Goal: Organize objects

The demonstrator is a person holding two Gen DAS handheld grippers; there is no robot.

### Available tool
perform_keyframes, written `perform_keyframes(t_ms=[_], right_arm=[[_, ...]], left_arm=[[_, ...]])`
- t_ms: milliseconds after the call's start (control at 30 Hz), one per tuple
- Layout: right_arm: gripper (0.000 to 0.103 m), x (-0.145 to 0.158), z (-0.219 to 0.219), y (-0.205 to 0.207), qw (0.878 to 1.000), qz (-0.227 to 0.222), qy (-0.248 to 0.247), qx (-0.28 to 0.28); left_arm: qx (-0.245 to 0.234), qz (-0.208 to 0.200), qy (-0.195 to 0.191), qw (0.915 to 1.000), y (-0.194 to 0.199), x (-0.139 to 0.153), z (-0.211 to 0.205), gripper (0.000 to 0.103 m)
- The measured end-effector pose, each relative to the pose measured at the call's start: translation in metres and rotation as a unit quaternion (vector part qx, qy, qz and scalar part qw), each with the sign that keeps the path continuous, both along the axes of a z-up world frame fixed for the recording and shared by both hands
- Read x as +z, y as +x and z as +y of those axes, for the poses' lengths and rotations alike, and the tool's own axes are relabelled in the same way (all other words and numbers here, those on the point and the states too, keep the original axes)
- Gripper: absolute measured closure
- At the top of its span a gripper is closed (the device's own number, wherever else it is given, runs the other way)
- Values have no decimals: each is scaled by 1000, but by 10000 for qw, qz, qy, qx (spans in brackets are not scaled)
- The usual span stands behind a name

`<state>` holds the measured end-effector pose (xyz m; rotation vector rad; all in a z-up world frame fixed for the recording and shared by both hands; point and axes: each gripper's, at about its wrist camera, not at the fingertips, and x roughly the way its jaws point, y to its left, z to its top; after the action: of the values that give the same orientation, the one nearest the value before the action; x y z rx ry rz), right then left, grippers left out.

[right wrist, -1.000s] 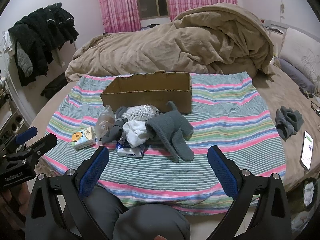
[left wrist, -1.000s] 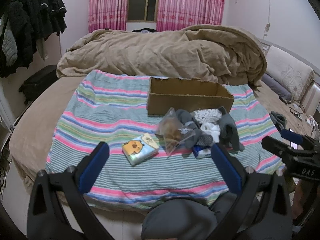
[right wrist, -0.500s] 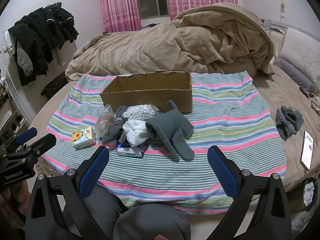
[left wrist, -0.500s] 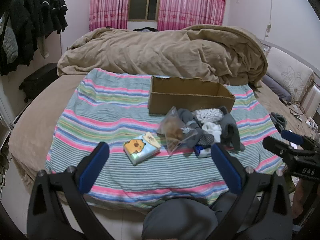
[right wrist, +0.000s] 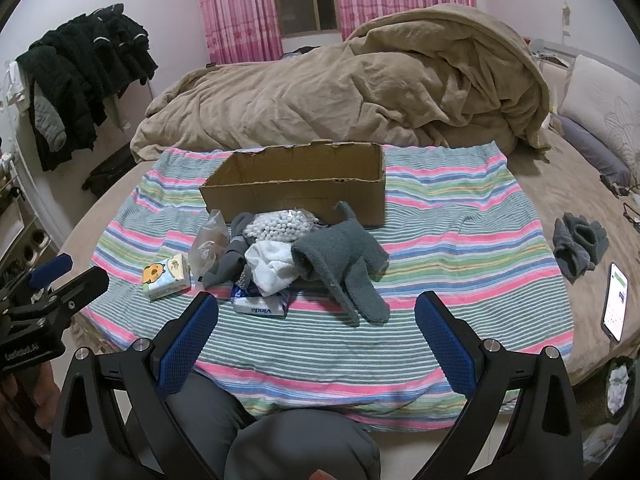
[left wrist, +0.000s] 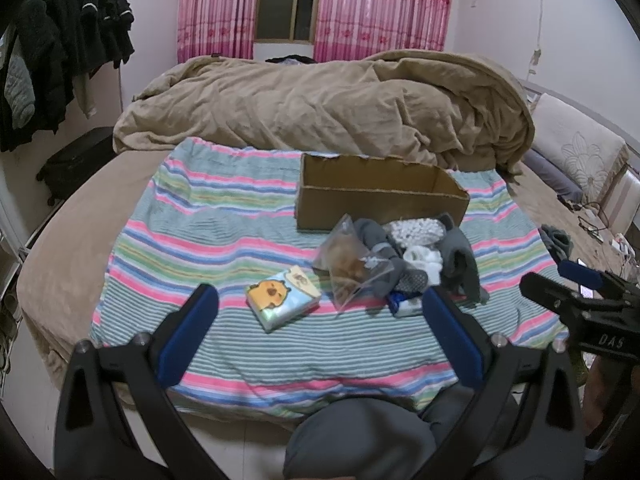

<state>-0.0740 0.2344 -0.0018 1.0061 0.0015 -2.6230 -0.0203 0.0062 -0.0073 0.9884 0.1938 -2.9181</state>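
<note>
An open cardboard box (left wrist: 380, 204) (right wrist: 296, 188) stands on the striped blanket (left wrist: 200, 240). In front of it lies a pile: a clear bag with brown contents (left wrist: 346, 264), a bag of white beads (right wrist: 280, 224), a white cloth (right wrist: 272, 264), grey gloves (right wrist: 344, 268), a blue tissue pack (right wrist: 260, 304). A tissue pack with an orange cartoon animal (left wrist: 282, 298) (right wrist: 166, 276) lies left of the pile. My left gripper (left wrist: 316, 296) is open and empty, short of the cartoon pack. My right gripper (right wrist: 316, 300) is open and empty, short of the gloves.
A rumpled tan duvet (left wrist: 320, 112) fills the bed behind the box. Another grey glove pair (right wrist: 576, 244) and a phone (right wrist: 616, 300) lie at the right. Dark clothes (right wrist: 80, 80) hang at the left wall. My knees (right wrist: 280, 440) are below the grippers.
The left gripper's view has shifted slightly, the bed objects sitting a little lower and to the right. The right gripper has barely moved. Both stay open.
</note>
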Motion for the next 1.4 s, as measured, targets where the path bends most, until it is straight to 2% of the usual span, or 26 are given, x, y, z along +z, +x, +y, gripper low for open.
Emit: perform_keyframes(t_ms=[400, 733, 1033, 1200, 1267, 1300, 1400], right_arm=[[3, -9, 0, -14, 9999, -112, -2, -21], [3, -34, 6, -48, 9993, -350, -60, -88], [3, -64, 13, -84, 9975, -649, -198, -222], [3, -72, 8, -102, 9970, -686, -364, -82], [3, -73, 4, -106, 9969, -664, -413, 15], [4, -73, 1, -108, 9970, -633, -432, 67], [21, -75, -2, -113, 9968, -612, -489, 149]], left_arm=[[89, -234, -12, 9997, -20, -21, -6, 0], [156, -599, -122, 9980, -50, -57, -20, 1], [28, -921, -244, 9954, -78, -94, -38, 0], [-91, -1036, -340, 9940, -93, -110, -42, 1], [-161, -1067, -357, 9935, -98, -113, -42, 3], [-210, -1078, -337, 9934, -100, -115, -42, 10], [-300, -1069, -351, 9932, -104, -116, -41, 22]])
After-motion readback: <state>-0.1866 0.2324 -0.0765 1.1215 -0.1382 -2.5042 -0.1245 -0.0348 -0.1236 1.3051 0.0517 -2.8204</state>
